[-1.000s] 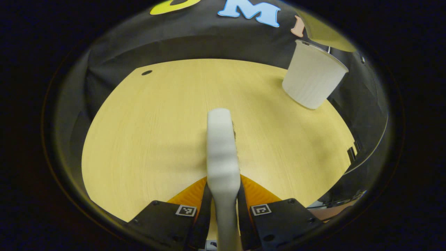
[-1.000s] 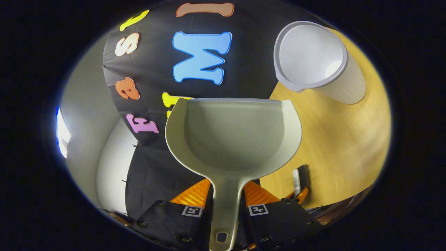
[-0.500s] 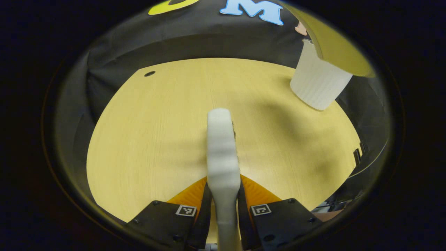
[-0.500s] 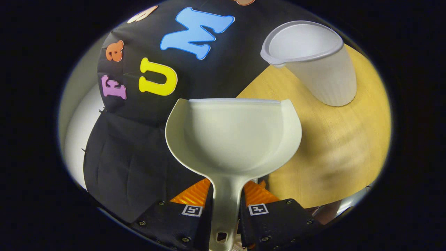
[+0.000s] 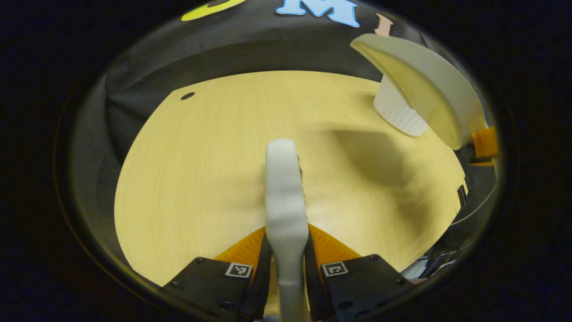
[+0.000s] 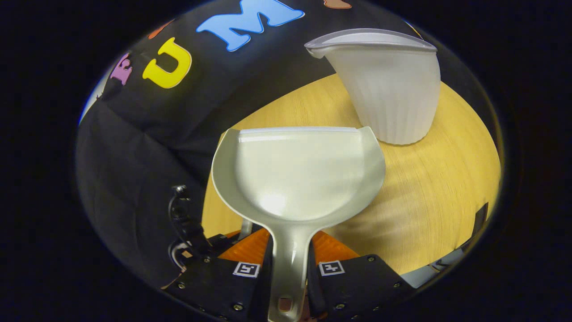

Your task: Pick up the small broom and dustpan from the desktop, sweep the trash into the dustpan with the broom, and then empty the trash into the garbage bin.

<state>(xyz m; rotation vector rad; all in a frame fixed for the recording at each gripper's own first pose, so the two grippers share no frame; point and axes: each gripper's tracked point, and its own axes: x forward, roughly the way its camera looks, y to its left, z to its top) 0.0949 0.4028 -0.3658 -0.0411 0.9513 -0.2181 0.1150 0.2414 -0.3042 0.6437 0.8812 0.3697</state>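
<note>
Broom (image 5: 286,192) sits clamped in the left gripper (image 5: 286,264) over the desktop (image 5: 201,170), with the dustpan (image 5: 424,89) raised far right before the garbage bin (image 5: 395,116). In the right gripper view, the right gripper (image 6: 288,264) clenches the dustpan (image 6: 297,174) handle, the bin (image 6: 384,85) standing beyond it.

Both views low over desktop (image 5: 201,179), bin (image 6: 389,89) shared.

Between my left fingers (image 5: 286,268) the broom (image 5: 285,192) stands straight ahead over the surface (image 5: 201,170). Far to my right, the dustpan (image 5: 424,89) hangs above the surface in front of the garbage bin (image 5: 395,114). In the right gripper view, the dustpan (image 6: 299,174) sits between my right fingers (image 6: 288,268), with the garbage bin (image 6: 389,89) standing on the surface (image 6: 447,188) behind it to the right.
</note>
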